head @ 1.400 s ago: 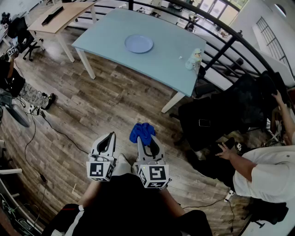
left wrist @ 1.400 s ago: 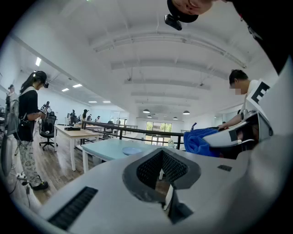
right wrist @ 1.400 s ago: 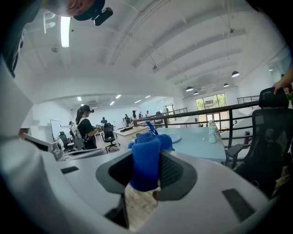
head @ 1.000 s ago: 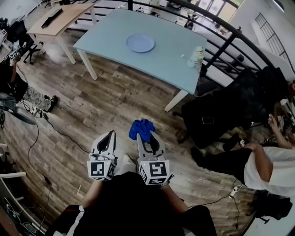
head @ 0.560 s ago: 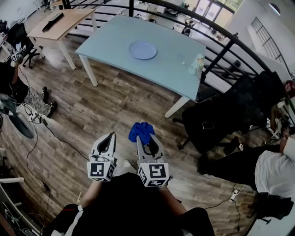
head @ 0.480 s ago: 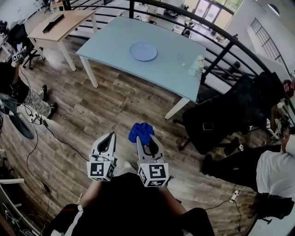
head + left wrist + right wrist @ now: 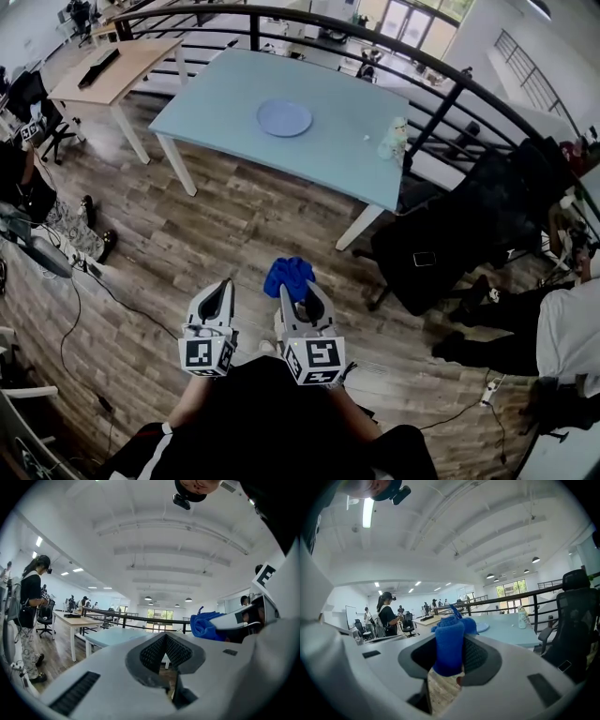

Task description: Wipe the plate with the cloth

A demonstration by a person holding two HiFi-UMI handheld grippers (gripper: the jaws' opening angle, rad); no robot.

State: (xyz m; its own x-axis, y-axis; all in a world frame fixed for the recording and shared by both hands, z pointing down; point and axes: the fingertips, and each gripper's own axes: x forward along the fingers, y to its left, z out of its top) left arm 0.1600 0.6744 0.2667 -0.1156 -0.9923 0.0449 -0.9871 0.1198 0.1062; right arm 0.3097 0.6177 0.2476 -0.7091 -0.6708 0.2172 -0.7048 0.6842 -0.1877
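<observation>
A pale blue plate lies on a light blue table, far ahead of both grippers. It also shows small in the right gripper view, as the plate on the table. My right gripper is shut on a bright blue cloth, held over the wooden floor. The cloth sticks up between the jaws. My left gripper is beside it on the left, shut with nothing in it. The cloth shows at that view's right.
A small bottle stands near the table's right edge. A wooden desk is at the far left, a black railing runs behind the table, black office chairs and a seated person are at the right. Cables cross the floor at the left.
The view has shifted, so the table and plate sit slightly lower in the picture. Both grippers keep their pose, the cloth still held. The seated person at the right has drawn back.
</observation>
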